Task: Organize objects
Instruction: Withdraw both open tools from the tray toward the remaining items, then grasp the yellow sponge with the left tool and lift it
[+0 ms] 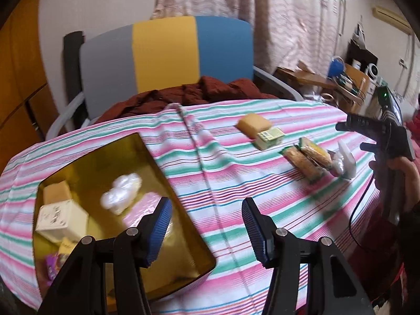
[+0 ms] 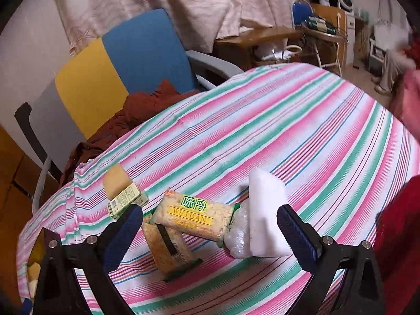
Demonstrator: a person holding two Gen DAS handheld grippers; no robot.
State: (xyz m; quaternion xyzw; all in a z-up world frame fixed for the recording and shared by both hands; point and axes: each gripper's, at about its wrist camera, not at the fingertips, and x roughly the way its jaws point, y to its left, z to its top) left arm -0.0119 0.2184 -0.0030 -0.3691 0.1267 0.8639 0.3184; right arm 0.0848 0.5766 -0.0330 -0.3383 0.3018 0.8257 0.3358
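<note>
Both tongs gape empty: left gripper (image 1: 207, 232) above the gold rectangular tray (image 1: 170, 176) at lower left, right gripper (image 2: 210, 239) over the yellow-green snack packets (image 2: 195, 216) at lower centre.

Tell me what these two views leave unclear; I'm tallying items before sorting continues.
- Gold rectangular box: in the left wrist view the left gripper hides its near contents; only a purple wrapper edge shows.
- Crumpled clear plastic bag inside it: motion-blurred.
- Lower cracker packet: in the right wrist view the yellow WEIDAN cracker packet covers its label.
- Small green printed carton: print too small to read.
</note>
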